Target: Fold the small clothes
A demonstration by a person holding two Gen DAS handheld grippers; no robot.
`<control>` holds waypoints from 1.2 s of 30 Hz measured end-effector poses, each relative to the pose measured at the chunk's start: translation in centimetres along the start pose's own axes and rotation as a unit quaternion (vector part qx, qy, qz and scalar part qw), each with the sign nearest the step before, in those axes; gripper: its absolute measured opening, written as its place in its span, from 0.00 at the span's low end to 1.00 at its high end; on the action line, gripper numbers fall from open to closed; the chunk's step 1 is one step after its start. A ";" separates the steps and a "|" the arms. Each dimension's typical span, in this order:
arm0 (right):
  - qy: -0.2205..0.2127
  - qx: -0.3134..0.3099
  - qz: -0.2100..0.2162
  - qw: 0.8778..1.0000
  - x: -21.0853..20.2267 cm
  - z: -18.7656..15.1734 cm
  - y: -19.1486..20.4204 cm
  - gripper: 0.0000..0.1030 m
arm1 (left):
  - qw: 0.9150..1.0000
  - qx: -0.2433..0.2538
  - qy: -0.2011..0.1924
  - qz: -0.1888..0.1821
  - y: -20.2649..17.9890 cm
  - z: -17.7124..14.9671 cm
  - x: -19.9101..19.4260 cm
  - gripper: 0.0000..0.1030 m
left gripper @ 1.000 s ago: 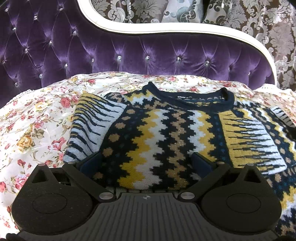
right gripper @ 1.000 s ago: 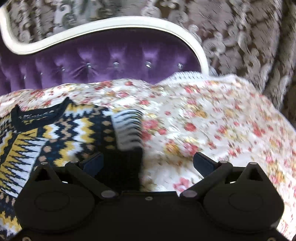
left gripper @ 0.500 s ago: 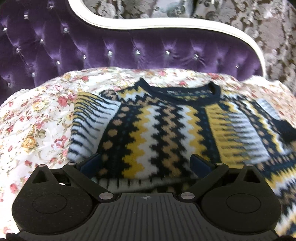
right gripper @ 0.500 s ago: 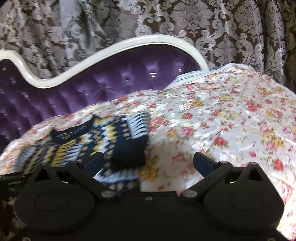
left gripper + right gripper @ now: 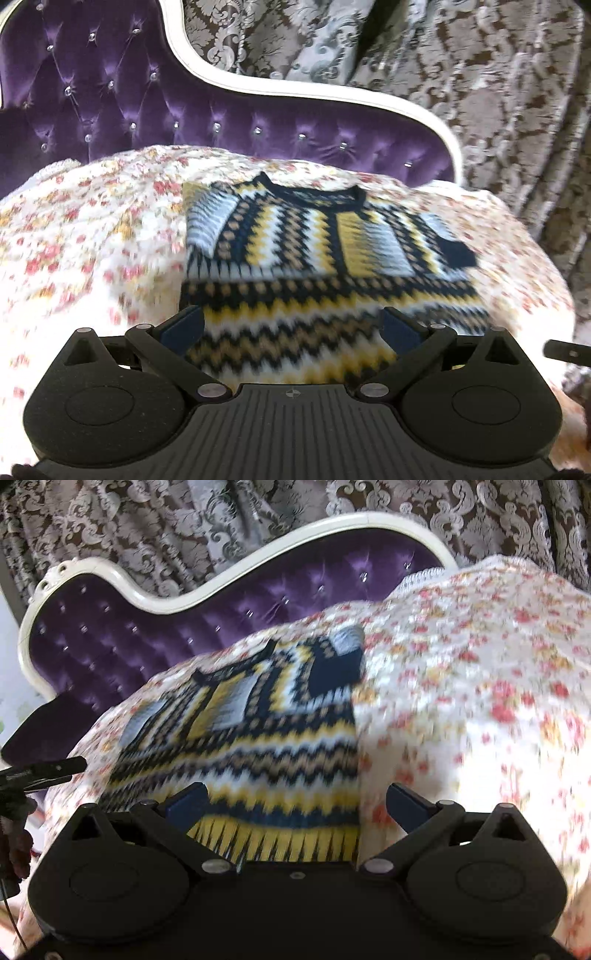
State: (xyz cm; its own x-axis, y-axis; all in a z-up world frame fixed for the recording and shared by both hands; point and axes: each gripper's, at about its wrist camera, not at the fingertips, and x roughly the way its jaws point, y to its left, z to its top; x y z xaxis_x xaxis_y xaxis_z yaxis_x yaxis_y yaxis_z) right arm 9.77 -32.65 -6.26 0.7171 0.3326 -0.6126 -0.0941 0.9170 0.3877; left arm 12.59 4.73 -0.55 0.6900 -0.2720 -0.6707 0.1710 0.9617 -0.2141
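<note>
- Here the zigzag-knit sweater [image 5: 325, 266] lies flat on the floral bedspread [image 5: 92, 240], neckline toward 12 o'clock and the tufted purple headboard [image 5: 129, 96], hem toward 6 o'clock; in the left wrist view its long axis runs collar to hem, straight away from the camera.
- Both sleeves are folded in over the chest, and a dark cuff [image 5: 456, 253] sits at the sweater's 3 o'clock edge.
- The left gripper [image 5: 291, 328] hovers over the hem end with its fingers spread wide and nothing between them.
- The right gripper [image 5: 295, 805] is likewise wide apart and empty, straddling the sweater's [image 5: 258, 738] right side edge near the striped hem; whether its pads touch the knit cannot be told.
- Bare bedspread [image 5: 480, 701] stretches off toward 3 o'clock in the right wrist view, and toward 9 o'clock in the left.
- Damask curtains [image 5: 184, 524] hang behind the headboard [image 5: 184, 627].
</note>
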 end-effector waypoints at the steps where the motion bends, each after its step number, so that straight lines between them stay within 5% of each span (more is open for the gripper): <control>1: 0.003 0.002 0.003 1.000 -0.4 -0.5 0.0 0.99 | 1.000 0.000 0.000 -0.006 -0.1 -0.7 -0.8 0.99; 17: 0.034 0.036 0.029 0.998 -4.4 -7.1 0.4 1.00 | 0.999 -0.034 0.017 -0.002 -0.9 -11.3 -7.2 0.99; 24: 0.056 0.033 0.027 0.998 -3.2 -8.4 1.5 0.99 | 0.998 -0.039 0.040 -0.002 -1.4 -13.2 -6.6 0.99; 36: 0.051 0.125 0.095 0.986 -1.7 -9.0 -0.2 1.00 | 0.998 -0.037 0.049 -0.002 -1.9 -12.8 -5.0 0.99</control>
State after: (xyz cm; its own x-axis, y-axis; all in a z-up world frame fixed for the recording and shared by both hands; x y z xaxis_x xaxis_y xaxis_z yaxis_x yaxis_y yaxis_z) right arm 2.33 -31.37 -11.51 0.6280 0.5250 -0.5745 -0.0364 0.7572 0.6521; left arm -0.15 3.85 -5.90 0.6165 -0.2818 -0.7352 0.1192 0.9564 -0.2666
